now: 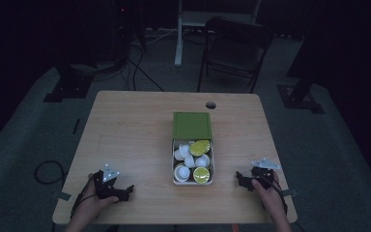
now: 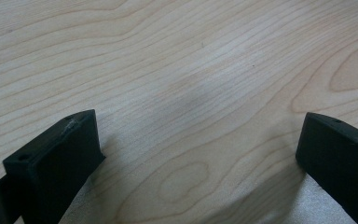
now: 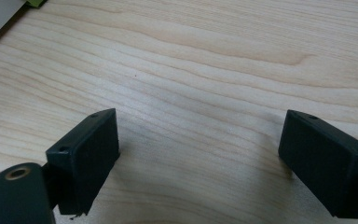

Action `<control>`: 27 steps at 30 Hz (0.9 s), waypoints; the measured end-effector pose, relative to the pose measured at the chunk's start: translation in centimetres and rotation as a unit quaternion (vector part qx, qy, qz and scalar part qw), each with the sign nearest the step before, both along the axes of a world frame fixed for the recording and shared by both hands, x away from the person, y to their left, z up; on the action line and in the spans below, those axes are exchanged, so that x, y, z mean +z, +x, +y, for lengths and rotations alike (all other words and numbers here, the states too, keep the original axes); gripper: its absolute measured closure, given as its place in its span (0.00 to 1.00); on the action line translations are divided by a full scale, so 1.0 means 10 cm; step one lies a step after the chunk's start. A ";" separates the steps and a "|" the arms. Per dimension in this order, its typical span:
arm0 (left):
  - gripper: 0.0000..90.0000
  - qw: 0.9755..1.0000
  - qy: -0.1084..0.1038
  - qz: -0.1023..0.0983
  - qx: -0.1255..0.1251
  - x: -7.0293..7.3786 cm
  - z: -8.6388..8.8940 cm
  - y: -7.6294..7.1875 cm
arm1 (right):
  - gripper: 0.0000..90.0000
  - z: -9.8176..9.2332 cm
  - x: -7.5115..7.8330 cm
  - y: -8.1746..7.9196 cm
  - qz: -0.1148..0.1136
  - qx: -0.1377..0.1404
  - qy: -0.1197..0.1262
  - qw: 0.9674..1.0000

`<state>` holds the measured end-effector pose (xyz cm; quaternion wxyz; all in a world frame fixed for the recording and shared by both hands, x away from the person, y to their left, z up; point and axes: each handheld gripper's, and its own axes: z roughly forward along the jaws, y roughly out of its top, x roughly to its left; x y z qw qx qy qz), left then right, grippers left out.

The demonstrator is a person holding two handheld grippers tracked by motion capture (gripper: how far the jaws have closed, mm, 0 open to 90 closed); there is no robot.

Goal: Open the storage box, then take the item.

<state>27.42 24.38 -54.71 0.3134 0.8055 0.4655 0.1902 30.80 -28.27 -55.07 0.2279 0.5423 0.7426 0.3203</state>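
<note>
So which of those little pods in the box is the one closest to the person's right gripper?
Start at the wooden table and find the white box at its middle, just below the green lid. In the box's near right corner lies a pod with a yellow-green foil top. Its neighbour to the left shows white, and the other yellow-green tops sit at the far end.

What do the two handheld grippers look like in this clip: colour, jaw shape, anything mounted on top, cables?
Both are black. The left gripper and right gripper each carry a pale grey three-cornered plate on top. In the gripper views the jaws are chunky, flat-faced rectangular blocks with small holes in their upper faces. A dark cable trails back from each along the hand. The right gripper's camera view shows a brass-coloured insert on a black part at lower left.
</note>
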 end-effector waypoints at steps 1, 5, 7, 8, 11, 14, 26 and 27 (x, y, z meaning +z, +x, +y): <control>0.00 1.000 0.000 0.000 0.000 0.00 0.00 0.00 | 0.13 0.00 0.00 0.00 0.000 0.000 0.000 1.000; 0.00 1.000 0.000 0.000 0.000 0.00 0.00 0.00 | 0.13 0.00 0.00 0.00 0.001 0.000 0.001 1.000; 0.00 1.000 -0.001 0.001 -0.001 0.00 0.00 0.00 | 0.13 0.00 0.00 0.00 0.001 -0.001 0.001 1.000; 0.00 1.000 -0.001 0.001 -0.001 0.00 0.00 0.00 | 0.13 0.00 0.00 0.00 0.001 -0.001 0.000 1.000; 0.00 1.000 0.000 0.001 -0.002 0.00 0.00 0.00 | 0.13 0.00 0.00 0.00 0.001 -0.001 0.001 1.000; 0.00 1.000 0.000 0.000 -0.009 0.00 0.01 0.00 | 0.13 0.00 0.00 0.00 0.001 -0.001 0.000 1.000; 0.00 0.999 -0.002 -0.009 -0.031 0.10 0.00 0.03 | 0.13 0.00 0.00 0.00 0.001 0.000 0.000 1.000; 0.00 0.999 -0.001 -0.011 -0.032 0.12 -0.01 0.04 | 0.13 0.00 0.00 0.00 0.001 0.000 0.000 1.000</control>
